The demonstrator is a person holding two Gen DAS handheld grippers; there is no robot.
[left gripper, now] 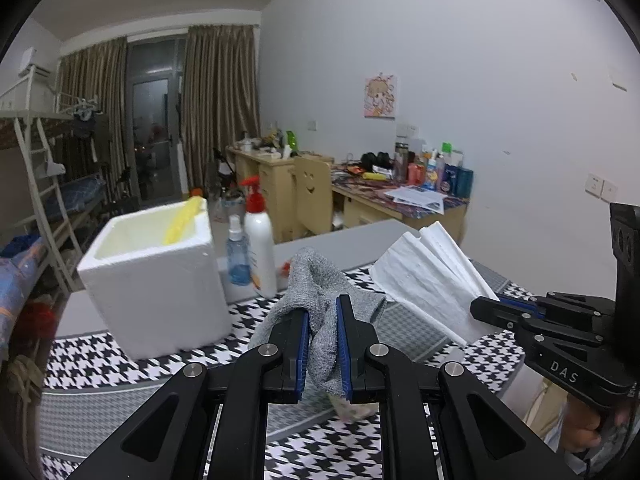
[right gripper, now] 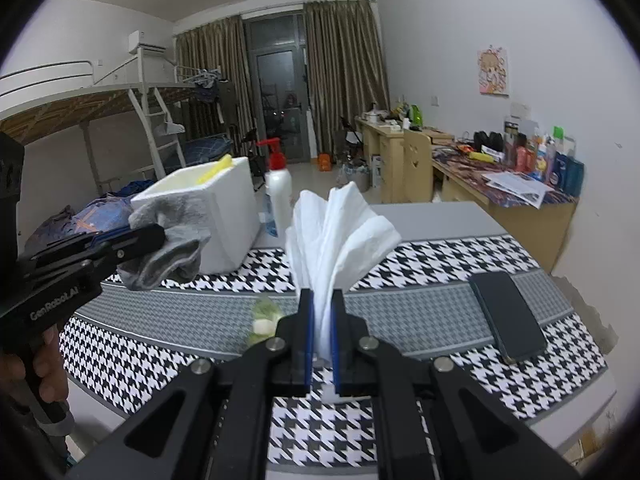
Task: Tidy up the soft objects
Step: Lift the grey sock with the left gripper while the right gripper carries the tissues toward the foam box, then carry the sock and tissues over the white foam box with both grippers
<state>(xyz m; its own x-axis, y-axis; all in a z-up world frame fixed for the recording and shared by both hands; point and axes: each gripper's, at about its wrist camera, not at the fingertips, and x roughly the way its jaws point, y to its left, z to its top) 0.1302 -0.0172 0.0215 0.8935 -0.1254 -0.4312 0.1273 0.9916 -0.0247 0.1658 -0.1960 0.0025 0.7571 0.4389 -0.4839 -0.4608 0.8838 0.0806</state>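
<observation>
You have both soft items in the air at once: your left gripper (left gripper: 323, 336) is clenched on a gray sock (left gripper: 320, 300), its jaws pressed into the bunched knit, while your right gripper (right gripper: 321, 320) pinches a white tissue (right gripper: 336, 236) whose folds fan upward above the jaws. Both hang above the desk (right gripper: 436, 216) with its houndstooth cloth (right gripper: 400, 384), neither item touching the surface.

The white foam box (left gripper: 160, 280) stands to the left on the cloth, open-topped, with a yellow strip (left gripper: 182, 220) leaning out of it. A white pump bottle (left gripper: 258, 236) with a red top and a small blue spray bottle (left gripper: 238, 254) stand just beside the box. A dark phone (right gripper: 508, 316) lies flat on the cloth to your right, and a small pale packet (right gripper: 264, 316) sits on the cloth below the grippers.

The step in hand looks like the carry: both pickups done, neither thing yet put away. The box appears to be the likely destination, though that is a judgement from the layout. The sock is the nearer of the two to it, seen from the right wrist just in front of the box wall. Your next move calls for lifting the sock over the rim, clearing the yellow strip and the two bottles, then letting the jaws part only once the knit hangs inside. Bring the tissue in after, so the grippers do not crowd each other.
</observation>
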